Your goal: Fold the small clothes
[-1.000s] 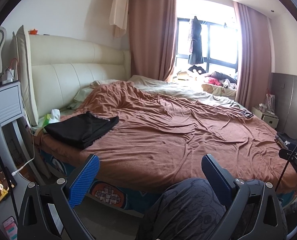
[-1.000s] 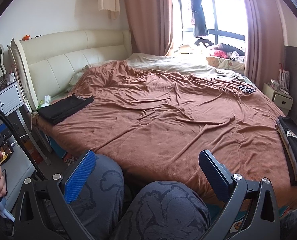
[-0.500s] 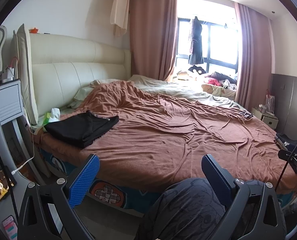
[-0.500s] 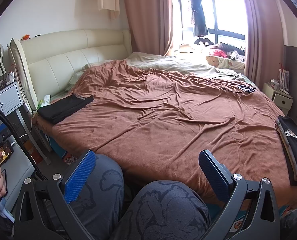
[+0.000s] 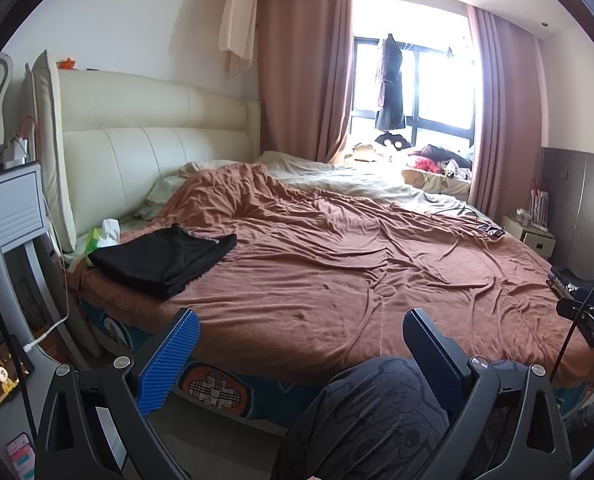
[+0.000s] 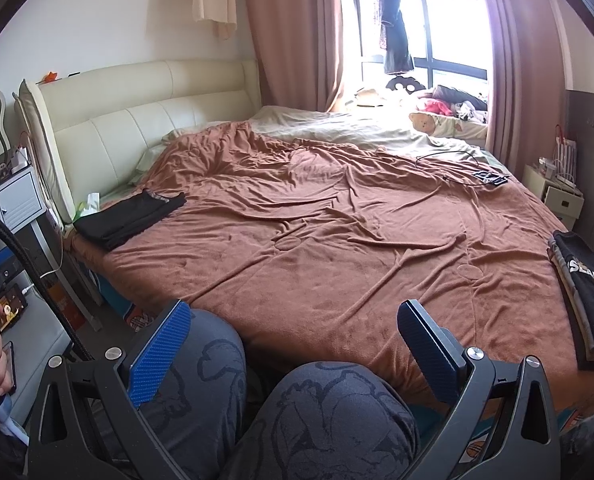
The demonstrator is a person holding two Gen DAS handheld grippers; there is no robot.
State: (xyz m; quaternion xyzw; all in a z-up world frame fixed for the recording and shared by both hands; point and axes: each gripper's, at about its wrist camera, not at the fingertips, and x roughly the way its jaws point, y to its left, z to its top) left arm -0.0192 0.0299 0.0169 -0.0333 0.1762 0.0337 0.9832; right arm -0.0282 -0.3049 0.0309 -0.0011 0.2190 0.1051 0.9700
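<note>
Tongs first: my left tongs (image 5: pixel 297 350) and right tongs (image 6: pixel 293 342) both gape wide, gripping nothing, low over my knees (image 6: pixel 329 412). Ahead spreads the brown blanket (image 6: pixel 337 240). Far ahead-left lies the folded black garment (image 5: pixel 165 256); right of my right tongs, the stacked clothes (image 6: pixel 585 300).

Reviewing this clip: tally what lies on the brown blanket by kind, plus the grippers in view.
Folded black garment near the headboard: 1
Stack of folded clothes with a printed black top at the right edge: 1
Black cable with a device: 1
Open blue-padded grippers, left and right: 2
Total: 5
</note>
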